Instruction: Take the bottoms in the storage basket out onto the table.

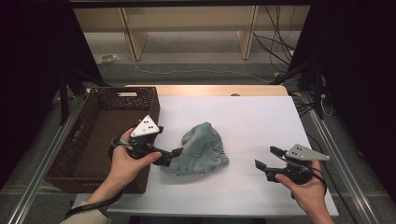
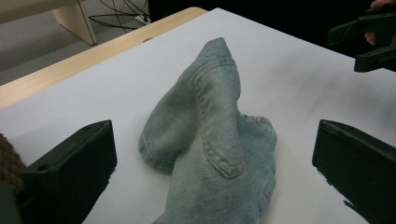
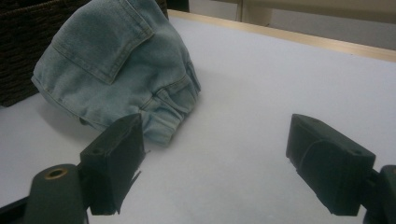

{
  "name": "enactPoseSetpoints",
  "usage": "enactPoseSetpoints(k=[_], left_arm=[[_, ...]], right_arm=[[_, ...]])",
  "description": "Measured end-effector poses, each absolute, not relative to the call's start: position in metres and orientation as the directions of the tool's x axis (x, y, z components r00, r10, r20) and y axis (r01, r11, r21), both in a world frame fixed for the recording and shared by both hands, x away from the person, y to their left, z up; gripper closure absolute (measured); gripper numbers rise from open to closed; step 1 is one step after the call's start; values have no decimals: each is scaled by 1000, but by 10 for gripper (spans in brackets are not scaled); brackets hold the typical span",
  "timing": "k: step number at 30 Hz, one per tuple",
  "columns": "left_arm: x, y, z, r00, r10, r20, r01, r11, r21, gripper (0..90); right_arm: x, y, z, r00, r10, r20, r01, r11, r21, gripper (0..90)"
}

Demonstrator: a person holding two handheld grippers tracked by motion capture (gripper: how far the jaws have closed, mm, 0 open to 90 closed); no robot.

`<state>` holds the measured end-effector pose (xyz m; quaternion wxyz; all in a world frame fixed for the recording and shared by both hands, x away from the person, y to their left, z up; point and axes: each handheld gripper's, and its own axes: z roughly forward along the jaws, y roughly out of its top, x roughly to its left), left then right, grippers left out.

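Note:
A crumpled light-blue denim garment [image 1: 203, 149] lies on the white table cover [image 1: 252, 116], left of centre. My left gripper [image 1: 172, 157] is at the garment's left edge, open. In the left gripper view its jaws stand wide apart on either side of the denim [image 2: 210, 130], which shows a pocket seam. My right gripper [image 1: 265, 157] hovers open to the right of the garment, a short gap away, with nothing between its jaws. In the right gripper view the denim [image 3: 116, 65] lies ahead and to the left of the gripper [image 3: 215, 126].
A dark brown woven basket [image 1: 152, 109] stands at the table's left edge, right behind my left hand. Bare white cover lies right of the garment. A wooden strip [image 1: 210, 89] runs along the far edge. Cables and shelf legs are on the floor beyond.

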<state>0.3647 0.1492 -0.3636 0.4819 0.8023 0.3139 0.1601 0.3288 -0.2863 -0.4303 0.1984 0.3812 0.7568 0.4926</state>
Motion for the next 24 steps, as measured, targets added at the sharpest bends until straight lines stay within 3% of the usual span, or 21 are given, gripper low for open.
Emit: enactPoseSetpoints(k=[24], left_arm=[[356,181,-368,730,683,-42,338,-307,890,0]], right_arm=[[332,-286,-435,-621,781,67,411,251,877,203]])
